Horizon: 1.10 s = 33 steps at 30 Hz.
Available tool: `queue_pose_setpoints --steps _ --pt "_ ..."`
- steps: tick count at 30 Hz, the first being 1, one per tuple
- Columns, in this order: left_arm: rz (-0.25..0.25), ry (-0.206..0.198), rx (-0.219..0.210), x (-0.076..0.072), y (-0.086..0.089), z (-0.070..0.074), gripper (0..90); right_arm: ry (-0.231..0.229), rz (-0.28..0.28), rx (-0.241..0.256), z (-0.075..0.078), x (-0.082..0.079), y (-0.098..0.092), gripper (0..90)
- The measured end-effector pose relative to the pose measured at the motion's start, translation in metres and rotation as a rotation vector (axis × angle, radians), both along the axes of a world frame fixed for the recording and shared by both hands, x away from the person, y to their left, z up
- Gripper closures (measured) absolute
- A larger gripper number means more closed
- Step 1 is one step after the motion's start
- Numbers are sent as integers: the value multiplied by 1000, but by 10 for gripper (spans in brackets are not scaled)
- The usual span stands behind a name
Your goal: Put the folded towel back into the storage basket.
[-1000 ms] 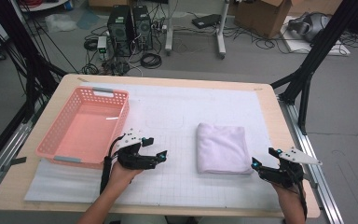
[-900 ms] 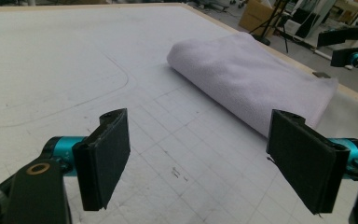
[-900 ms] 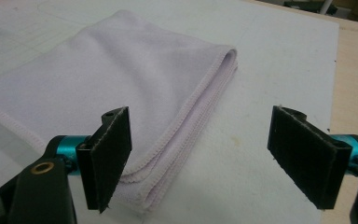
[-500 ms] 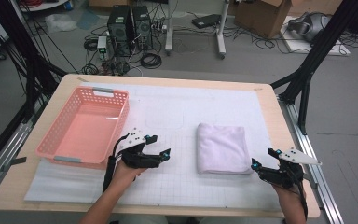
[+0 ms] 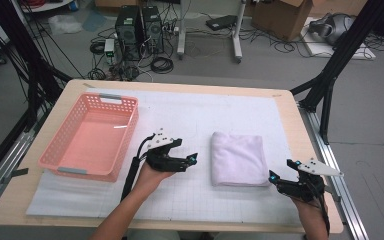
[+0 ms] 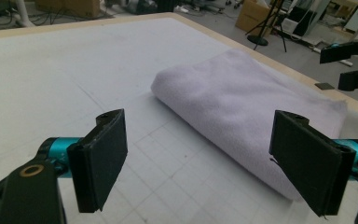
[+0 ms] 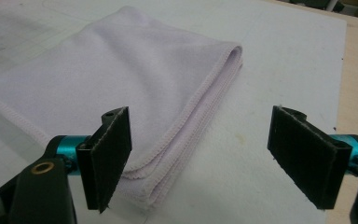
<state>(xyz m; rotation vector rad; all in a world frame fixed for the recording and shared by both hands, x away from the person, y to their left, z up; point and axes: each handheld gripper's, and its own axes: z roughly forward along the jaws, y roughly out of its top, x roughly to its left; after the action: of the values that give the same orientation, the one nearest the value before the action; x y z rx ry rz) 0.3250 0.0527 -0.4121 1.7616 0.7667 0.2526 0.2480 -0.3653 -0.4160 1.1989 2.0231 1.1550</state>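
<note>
Two tongs, left point(image 5: 192, 159) and right point(image 5: 271, 176), both spread apart, empty, flanking one folded lavender towel point(image 5: 237, 158) on desk point(image 5: 290, 115). Right gripper view adds stitched hem; high view adds pink basket point(image 5: 90, 135).

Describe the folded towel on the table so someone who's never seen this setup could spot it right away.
Start at the wooden table covered by a white gridded mat. A pink plastic basket sits at its left; the towel lies right of centre, between the open left gripper and the open right gripper. It is the only soft thing there: a pale lilac cloth folded into a flat rectangle with stitched edges.
</note>
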Motion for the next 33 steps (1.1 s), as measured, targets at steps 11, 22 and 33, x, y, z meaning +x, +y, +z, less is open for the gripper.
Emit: queue_pose_setpoints --steps 11,22,33 --pt "-43 89 38 23 -37 -7 211 3 -3 8 -1 1 -3 206" --pt "-42 183 52 34 -71 -21 212 8 3 10 -2 1 -3 206" --pt "-37 257 102 39 -93 -36 213 12 6 14 -3 2 -4 206"
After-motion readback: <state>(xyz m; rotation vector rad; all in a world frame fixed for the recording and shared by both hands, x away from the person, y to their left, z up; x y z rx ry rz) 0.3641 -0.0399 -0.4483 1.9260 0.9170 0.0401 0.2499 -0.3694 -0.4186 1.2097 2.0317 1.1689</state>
